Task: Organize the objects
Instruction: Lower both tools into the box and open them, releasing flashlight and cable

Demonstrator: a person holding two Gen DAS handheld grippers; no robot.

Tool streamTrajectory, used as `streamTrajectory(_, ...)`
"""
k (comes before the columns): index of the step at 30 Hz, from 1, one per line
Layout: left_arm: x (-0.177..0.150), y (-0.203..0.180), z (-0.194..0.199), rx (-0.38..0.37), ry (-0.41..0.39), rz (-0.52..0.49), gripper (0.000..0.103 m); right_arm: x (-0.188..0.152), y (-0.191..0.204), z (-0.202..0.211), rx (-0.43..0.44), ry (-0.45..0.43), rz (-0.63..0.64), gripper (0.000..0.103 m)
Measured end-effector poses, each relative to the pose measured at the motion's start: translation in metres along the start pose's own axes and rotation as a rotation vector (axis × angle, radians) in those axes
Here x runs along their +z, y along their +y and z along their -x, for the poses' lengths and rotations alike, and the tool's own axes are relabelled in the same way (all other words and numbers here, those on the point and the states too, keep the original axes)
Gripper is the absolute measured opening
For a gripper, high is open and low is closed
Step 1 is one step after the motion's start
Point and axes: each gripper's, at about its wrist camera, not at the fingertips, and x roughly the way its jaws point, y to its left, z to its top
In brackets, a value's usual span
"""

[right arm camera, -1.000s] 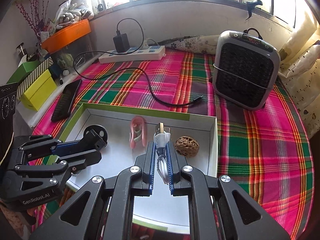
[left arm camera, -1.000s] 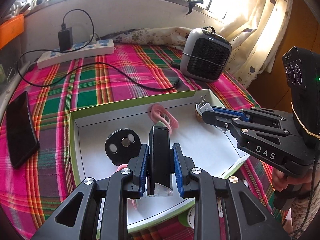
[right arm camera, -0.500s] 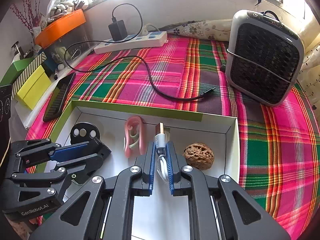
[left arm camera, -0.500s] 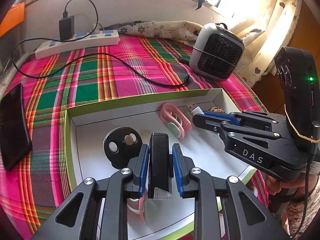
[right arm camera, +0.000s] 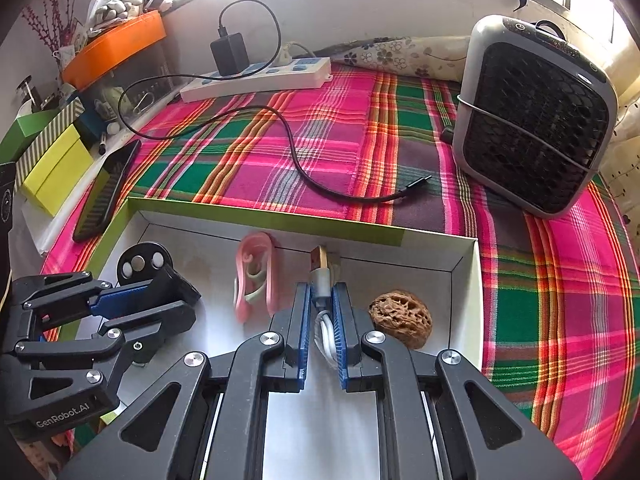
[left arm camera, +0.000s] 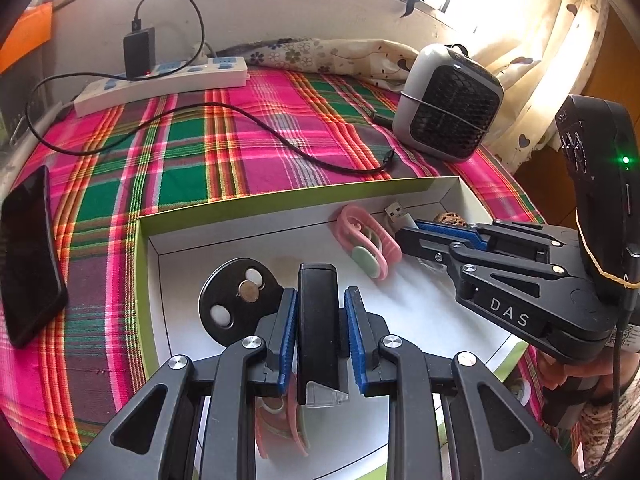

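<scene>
Tray (left arm camera: pixel 280 204) — shallow white box with a green rim, lying on the plaid cloth (left arm camera: pixel 224 148) that covers the counter.

Contents, lying loose: a black disc with round studs (left arm camera: pixel 236 300) at the left; a pink clip (left arm camera: pixel 368 240) near the far wall; a second pink clip (left arm camera: pixel 276 428) at the near edge; a walnut (right arm camera: pixel 400 318) at the right.

Left gripper (left arm camera: pixel 320 332) — jaws pinching a black rectangular block (left arm camera: pixel 318 320), held upright above the tray floor just right of the disc.

Right gripper (right arm camera: pixel 322 332) — jaws pressed onto a coiled white USB cable (right arm camera: pixel 322 292), its plug pointing at the far wall, between the pink clip and the walnut.

Change over the last second: both grippers have come forward and down over the tray, so that its far wall now sits closer ahead of each; in the last half second they have almost stopped. Neither grip has altered.

Reading: both items appear poised for placing, the block on the left, the cable on the right. Release is not yet done.

Outside the tray: phone (left arm camera: pixel 28 256), power strip (left arm camera: pixel 160 84) with charger (left arm camera: pixel 138 52) and black lead (left arm camera: pixel 280 140), small heater (right arm camera: pixel 532 120).
</scene>
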Motion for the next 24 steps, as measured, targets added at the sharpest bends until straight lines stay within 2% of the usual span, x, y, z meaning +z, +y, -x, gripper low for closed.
streamTrajectory(14, 0.0001, 0.0008, -0.0003, 0.003, 0.0, 0.016, 0.022, -0.0003, -0.0015, 0.0011, 0.002, -0.005, -0.021, 0.012)
streamTrajectory(24, -0.0001, -0.001, 0.0, -0.007, 0.005, 0.013, 0.032, -0.0019, -0.0019, 0.0034, 0.007, -0.003, -0.041, 0.033)
